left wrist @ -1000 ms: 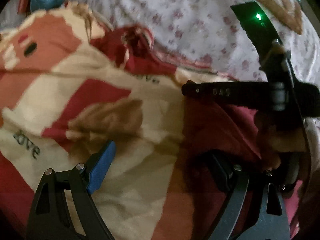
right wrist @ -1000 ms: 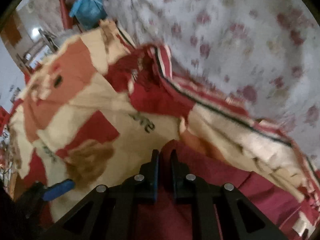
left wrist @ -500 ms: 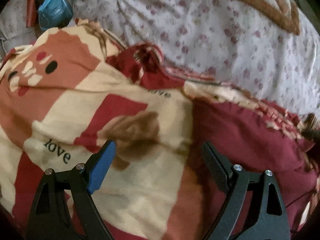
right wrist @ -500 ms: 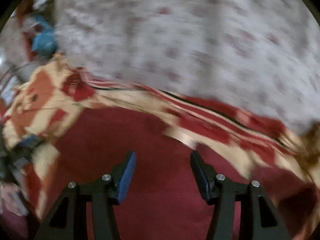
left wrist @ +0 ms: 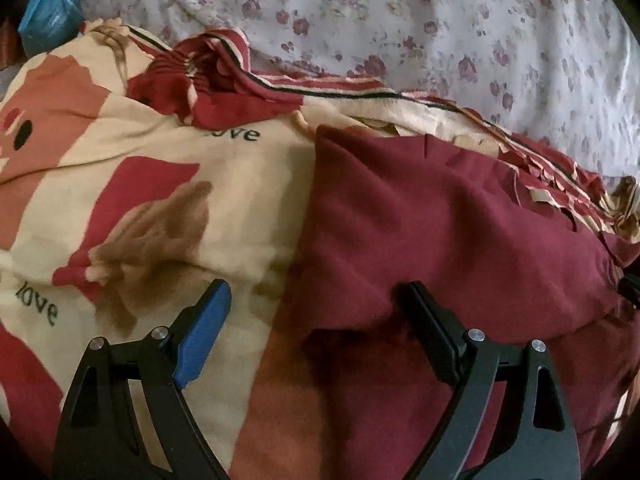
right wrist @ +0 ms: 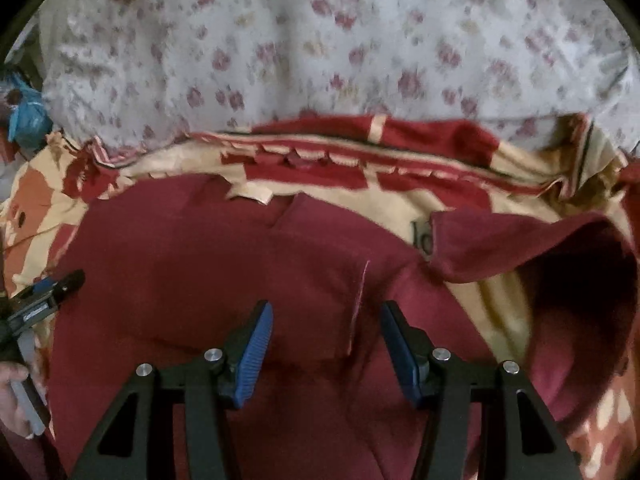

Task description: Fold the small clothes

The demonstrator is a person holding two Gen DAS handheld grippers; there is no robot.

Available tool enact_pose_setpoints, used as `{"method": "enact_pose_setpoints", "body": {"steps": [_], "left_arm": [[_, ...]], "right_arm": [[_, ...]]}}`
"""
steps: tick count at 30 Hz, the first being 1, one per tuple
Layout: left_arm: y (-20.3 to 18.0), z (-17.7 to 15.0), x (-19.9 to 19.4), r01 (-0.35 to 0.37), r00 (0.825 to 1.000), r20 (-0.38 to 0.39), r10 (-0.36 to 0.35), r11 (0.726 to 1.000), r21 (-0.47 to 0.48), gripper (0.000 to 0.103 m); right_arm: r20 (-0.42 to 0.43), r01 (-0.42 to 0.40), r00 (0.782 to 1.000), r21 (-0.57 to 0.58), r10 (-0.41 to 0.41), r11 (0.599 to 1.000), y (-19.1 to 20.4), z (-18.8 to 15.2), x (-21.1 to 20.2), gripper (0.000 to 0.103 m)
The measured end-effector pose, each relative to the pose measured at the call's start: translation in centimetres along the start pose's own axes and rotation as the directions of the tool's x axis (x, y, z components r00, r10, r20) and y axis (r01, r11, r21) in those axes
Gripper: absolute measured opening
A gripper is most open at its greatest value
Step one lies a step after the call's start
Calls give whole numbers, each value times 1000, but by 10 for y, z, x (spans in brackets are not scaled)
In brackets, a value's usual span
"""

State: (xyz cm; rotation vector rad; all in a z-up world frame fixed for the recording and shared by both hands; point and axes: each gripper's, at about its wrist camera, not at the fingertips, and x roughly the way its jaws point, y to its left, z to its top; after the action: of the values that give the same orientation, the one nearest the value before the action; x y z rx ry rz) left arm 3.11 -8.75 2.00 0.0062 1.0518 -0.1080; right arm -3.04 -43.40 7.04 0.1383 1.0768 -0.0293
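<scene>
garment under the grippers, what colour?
Plain dark red garment, no print; clearest in the left wrist view.

Dark red garment (right wrist: 224, 264), creased, spread flat on a cream-and-red blanket (left wrist: 160, 184), right edge lifted

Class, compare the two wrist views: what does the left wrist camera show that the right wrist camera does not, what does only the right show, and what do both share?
Only the left wrist view shows the brown patch and the full word "love" printed on the cream blanket. Only the right wrist view shows the garment's dark sleeve opening and the left gripper from outside, with a hand below it. Both show the maroon garment, the floral sheet, a blue bag and open jaws.
</scene>
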Motion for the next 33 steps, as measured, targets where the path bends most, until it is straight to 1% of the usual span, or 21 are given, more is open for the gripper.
{"method": "enact_pose_setpoints", "body": {"steps": [1, 2, 5, 6, 8, 10, 11, 13, 15, 18, 20, 23, 26, 28, 29, 31, 33], "left_arm": [[-2, -1, -3, -6, 1000, 7, 6, 1000, 1, 89], [-6, -2, -9, -7, 1000, 16, 7, 1000, 7, 89], [-19, -8, -25, 8, 999, 38, -10, 999, 31, 89], [-22, -10, -30, 11, 999, 44, -13, 999, 38, 89], [-30, -13, -40, 19, 998, 58, -23, 998, 58, 89], [-40, -17, -46, 32, 997, 66, -37, 996, 78, 89], [-46, -18, -49, 38, 997, 69, -44, 995, 91, 89], [-56, -20, -51, 44, 996, 71, -52, 993, 108, 89], [-65, -21, -50, 54, 996, 66, -62, 991, 122, 89], [-75, -23, -45, 70, 996, 52, -78, 989, 131, 89], [-79, -23, -40, 74, 996, 44, -80, 989, 126, 89], [-83, -21, -29, 73, 997, 28, -77, 990, 117, 89], [-89, -18, -14, 45, 999, 5, -46, 990, 131, 89], [-91, -18, -7, 33, 999, -7, -32, 990, 141, 89], [-92, -19, -6, 30, 1000, -3, -30, 989, 143, 89], [-93, -18, -5, 25, 1000, 4, -26, 989, 148, 89], [-94, -17, -3, 23, 1000, 3, -24, 988, 152, 89]], "right_arm": [[9, -16, 1000, -4, 16, 1000, 1, -3, -4, 54], [-2, -30, 1000, -12, 30, 999, 4, -7, -2, 54], [-85, -26, 996, -19, 24, 999, 9, -19, 24, 54], [-81, -25, 996, -21, 23, 999, 11, -20, 27, 54], [-65, -30, 997, -13, 29, 999, 11, -22, 18, 54], [-44, -65, 997, 22, 66, 998, 5, -22, -2, 54], [-23, -67, 997, 19, 67, 998, 4, -22, -11, 54], [21, -32, 999, -10, 32, 999, -1, -25, -35, 55], [58, -4, 998, -26, 5, 1000, -9, -31, -57, 59], [97, 28, 995, -16, -27, 999, -26, -39, -82, 62], [123, 78, 989, 0, -77, 997, -44, -45, -98, 62], [125, 105, 986, 36, -109, 994, -66, -49, -103, 62], [118, 126, 984, 67, -133, 990, -85, -49, -99, 62], [148, 108, 981, 106, -123, 988, -96, -43, -96, 62], [160, 77, 982, 138, -99, 987, -103, -38, -93, 62], [154, 10, 987, 197, -41, 980, -113, -29, -83, 62], [159, -34, 987, 246, -6, 969, -121, -15, -70, 62]]}}
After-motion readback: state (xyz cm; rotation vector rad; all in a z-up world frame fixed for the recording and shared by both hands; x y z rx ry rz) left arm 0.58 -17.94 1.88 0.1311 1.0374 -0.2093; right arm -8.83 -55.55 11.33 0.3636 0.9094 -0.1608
